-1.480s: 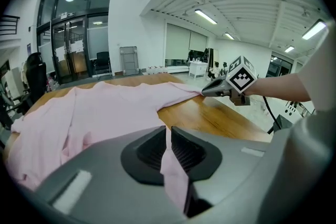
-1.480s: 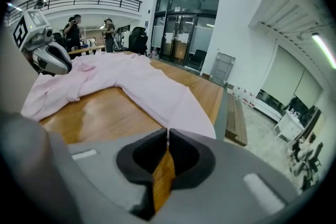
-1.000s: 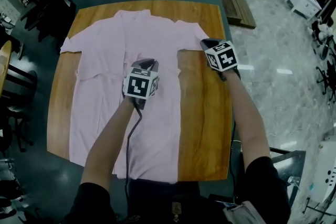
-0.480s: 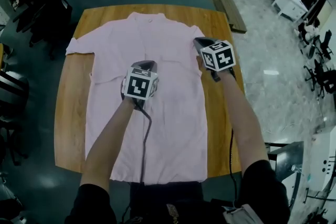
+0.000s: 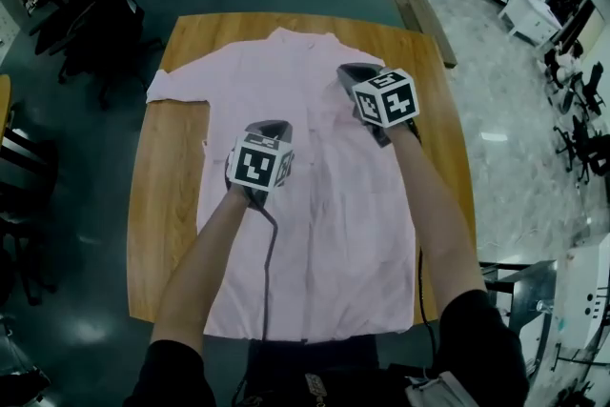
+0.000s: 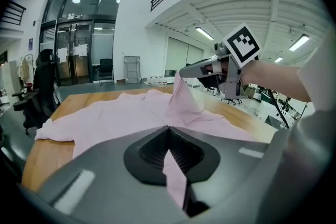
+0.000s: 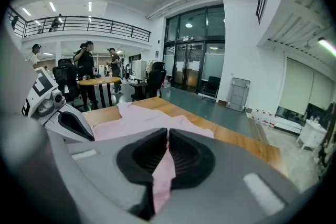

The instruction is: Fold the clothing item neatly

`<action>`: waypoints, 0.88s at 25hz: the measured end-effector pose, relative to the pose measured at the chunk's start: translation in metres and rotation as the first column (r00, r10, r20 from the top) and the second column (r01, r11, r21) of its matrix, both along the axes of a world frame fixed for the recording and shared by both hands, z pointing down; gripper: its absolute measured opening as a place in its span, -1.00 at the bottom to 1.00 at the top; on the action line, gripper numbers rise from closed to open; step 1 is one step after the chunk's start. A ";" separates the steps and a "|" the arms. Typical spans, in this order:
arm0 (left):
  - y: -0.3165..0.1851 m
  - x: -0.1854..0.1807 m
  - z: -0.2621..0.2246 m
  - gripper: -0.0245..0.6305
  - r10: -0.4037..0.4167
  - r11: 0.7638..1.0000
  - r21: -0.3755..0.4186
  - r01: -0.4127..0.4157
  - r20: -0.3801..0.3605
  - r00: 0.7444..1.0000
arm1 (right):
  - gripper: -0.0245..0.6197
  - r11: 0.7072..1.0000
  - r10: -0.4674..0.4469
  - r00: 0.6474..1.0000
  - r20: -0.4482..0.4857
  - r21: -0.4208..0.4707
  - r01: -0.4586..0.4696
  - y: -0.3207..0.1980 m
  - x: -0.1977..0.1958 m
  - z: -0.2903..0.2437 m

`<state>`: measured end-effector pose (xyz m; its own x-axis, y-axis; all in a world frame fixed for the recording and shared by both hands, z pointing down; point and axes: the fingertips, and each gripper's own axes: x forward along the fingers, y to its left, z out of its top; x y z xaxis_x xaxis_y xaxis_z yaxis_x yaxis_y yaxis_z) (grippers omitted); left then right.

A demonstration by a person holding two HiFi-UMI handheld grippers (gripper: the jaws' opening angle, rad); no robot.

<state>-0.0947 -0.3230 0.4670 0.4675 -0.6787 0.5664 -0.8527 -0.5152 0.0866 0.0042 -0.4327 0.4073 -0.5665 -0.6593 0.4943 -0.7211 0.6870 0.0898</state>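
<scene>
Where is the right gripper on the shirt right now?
In the head view, the right gripper is over the upper right of the pink shirt, shut on a pinch of it, farther from the person than the left gripper.

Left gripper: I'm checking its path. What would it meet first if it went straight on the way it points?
Most likely the shirt lying flat just ahead; the right gripper seems off to the side.
</scene>
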 end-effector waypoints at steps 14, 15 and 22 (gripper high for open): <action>-0.001 -0.084 0.025 -0.91 -0.042 0.998 -0.057 0.041 -0.016 0.999 | -0.87 0.987 -0.126 0.992 -0.013 -0.101 0.124 0.002 -0.140 0.072; 0.000 -0.085 0.027 -0.91 -0.041 0.997 -0.062 0.039 -0.021 0.999 | -0.87 0.987 -0.120 0.993 -0.015 -0.107 0.118 -0.001 -0.142 0.078; -0.003 -0.098 0.037 -0.91 -0.030 0.996 -0.081 0.027 -0.039 0.999 | -0.68 0.987 -0.113 0.994 0.007 -0.119 0.113 -0.003 -0.153 0.096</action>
<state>-0.1926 -0.3264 0.5044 0.4722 -0.6452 0.6007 -0.8618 -0.4811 0.1608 -0.1485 -0.4359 0.5036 -0.6340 -0.5279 0.5652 -0.6384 0.7697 0.0029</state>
